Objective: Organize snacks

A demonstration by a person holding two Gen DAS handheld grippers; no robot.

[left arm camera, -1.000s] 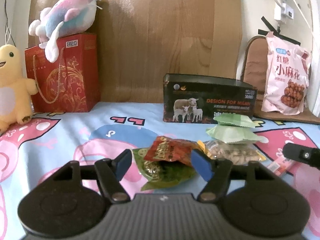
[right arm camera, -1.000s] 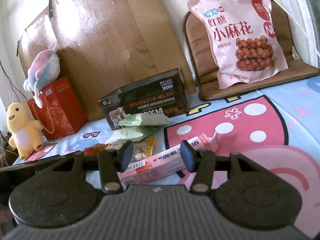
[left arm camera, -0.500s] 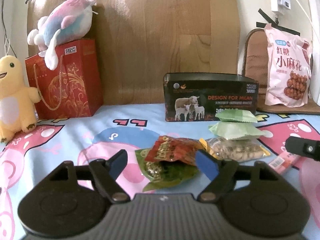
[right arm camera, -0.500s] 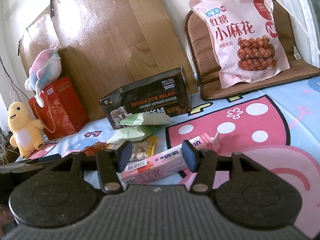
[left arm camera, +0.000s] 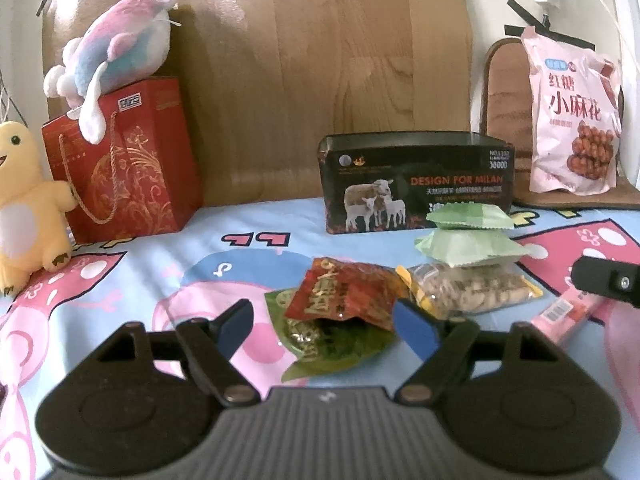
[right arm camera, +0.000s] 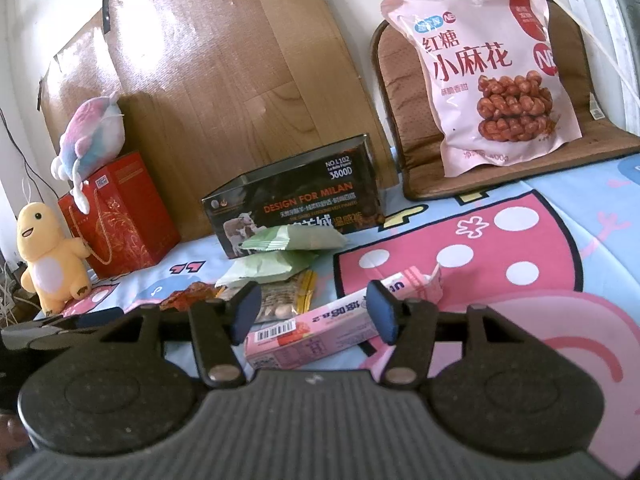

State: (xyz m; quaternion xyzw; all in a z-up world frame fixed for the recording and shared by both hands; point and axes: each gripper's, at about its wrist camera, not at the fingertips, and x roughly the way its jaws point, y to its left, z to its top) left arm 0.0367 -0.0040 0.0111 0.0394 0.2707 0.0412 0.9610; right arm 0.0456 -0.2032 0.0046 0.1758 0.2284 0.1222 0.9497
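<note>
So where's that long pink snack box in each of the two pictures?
Left wrist view: the pink box lies at the right edge, partly hidden behind the other gripper's dark finger.
Right wrist view: the box lies bottom centre, between the right gripper's open blue pads.
Shared landmark: the black tin with sheep.

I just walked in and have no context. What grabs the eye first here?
A big pink snack bag leans upright on a brown cushion at the back right. Small snack packets cluster in front of an open black tin on a pink-and-blue cartoon sheet, with plush toys far left.
</note>
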